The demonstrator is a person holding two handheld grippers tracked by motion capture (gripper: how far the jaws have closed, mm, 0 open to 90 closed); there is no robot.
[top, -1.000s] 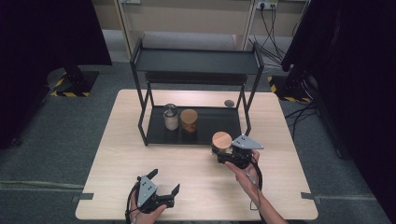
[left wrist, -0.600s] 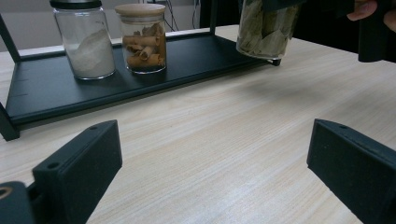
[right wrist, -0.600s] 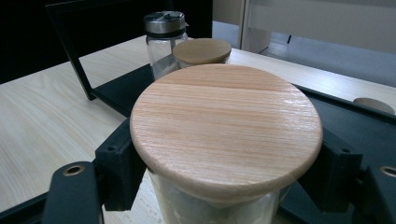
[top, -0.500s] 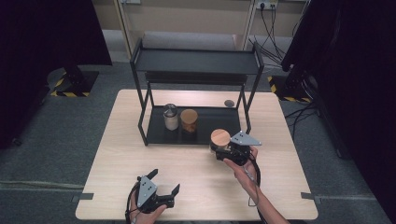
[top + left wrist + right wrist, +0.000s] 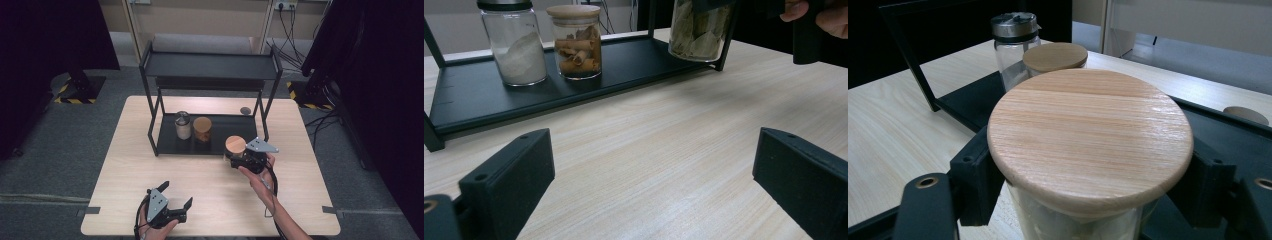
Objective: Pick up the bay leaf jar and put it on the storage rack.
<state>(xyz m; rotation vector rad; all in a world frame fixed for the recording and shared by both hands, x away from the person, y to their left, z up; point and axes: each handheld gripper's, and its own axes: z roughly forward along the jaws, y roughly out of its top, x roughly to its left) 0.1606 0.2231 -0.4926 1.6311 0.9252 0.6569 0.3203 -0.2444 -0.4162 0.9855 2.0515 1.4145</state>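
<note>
Your right hand-held gripper point(image 5: 239, 159) is clamped on the glass body of the jar with the wooden lid point(image 5: 1090, 135), holding it upright at the near right edge of the black rack's lower shelf point(image 5: 220, 141), right of the cinnamon jar point(image 5: 575, 42) and the metal-capped jar of white powder point(image 5: 516, 42) standing on that shelf. Your left hand-held gripper point(image 5: 176, 200) rests near the table's point(image 5: 120, 165) near edge, jaws wide apart and holding nothing.
</note>
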